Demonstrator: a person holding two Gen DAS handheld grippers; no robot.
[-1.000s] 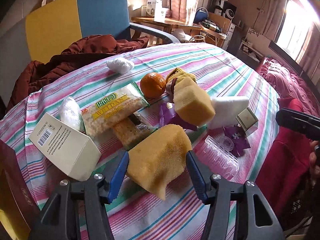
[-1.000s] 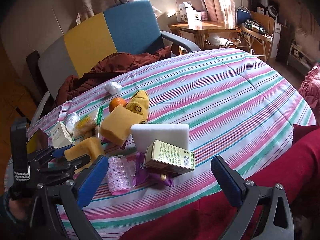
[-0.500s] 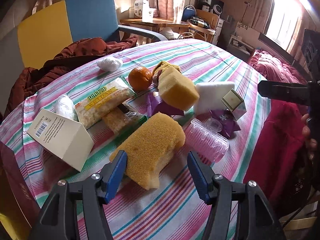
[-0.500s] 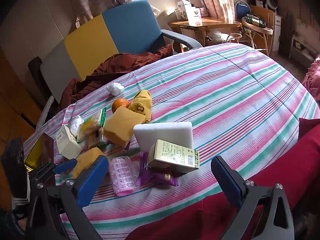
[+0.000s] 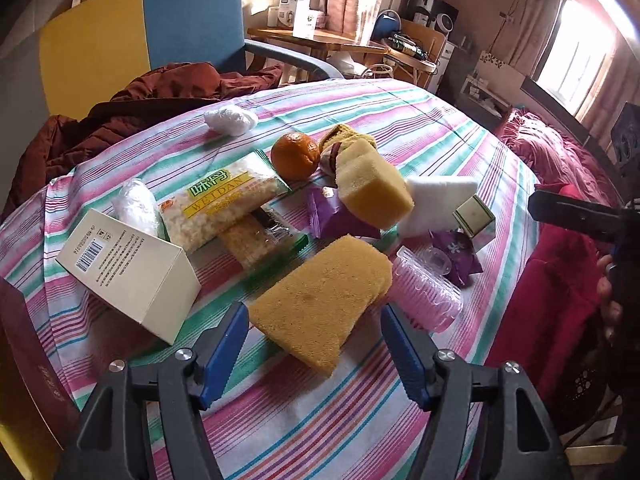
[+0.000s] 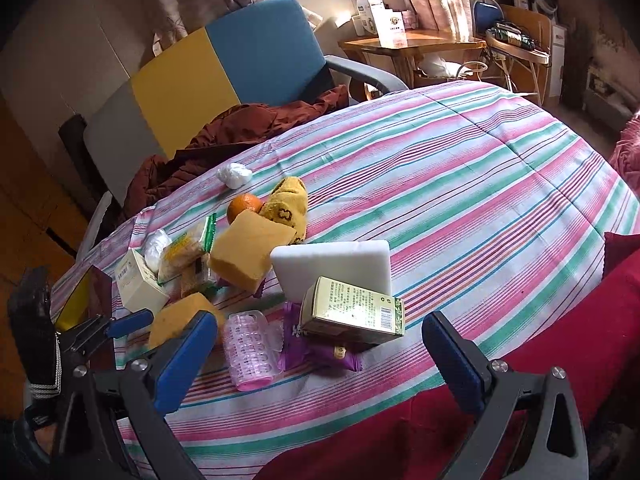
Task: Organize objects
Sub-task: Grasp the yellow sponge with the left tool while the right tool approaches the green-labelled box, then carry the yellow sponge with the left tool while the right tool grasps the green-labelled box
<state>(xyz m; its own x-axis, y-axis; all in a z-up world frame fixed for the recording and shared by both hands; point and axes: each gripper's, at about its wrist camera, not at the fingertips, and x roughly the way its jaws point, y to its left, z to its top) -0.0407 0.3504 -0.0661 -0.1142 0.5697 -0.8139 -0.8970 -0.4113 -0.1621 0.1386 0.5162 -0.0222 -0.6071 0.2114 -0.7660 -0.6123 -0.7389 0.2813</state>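
Right wrist: striped tablecloth [image 6: 460, 184], two-tone chair [image 6: 224, 64], wooden desk [image 6: 408, 46] behind.

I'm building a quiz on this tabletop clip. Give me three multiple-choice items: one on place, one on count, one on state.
1. Where does the nearest yellow sponge block lie?
A. Between the left gripper's blue fingers
B. On the blue and yellow armchair
C. Inside the cream cardboard box

2. How many yellow sponge blocks are on the striped tablecloth?
A. One
B. Two
C. Four

3. What is the state of the right gripper?
A. Shut on the round orange fruit
B. Shut on the white foam block
C. Open, holding nothing

Answers:
1. A: the left wrist view shows the left gripper open, one finger on each side of it.
2. B: a second yellow sponge block rests further back by the round orange fruit.
3. C: its blue fingers stand wide apart above the clutter.
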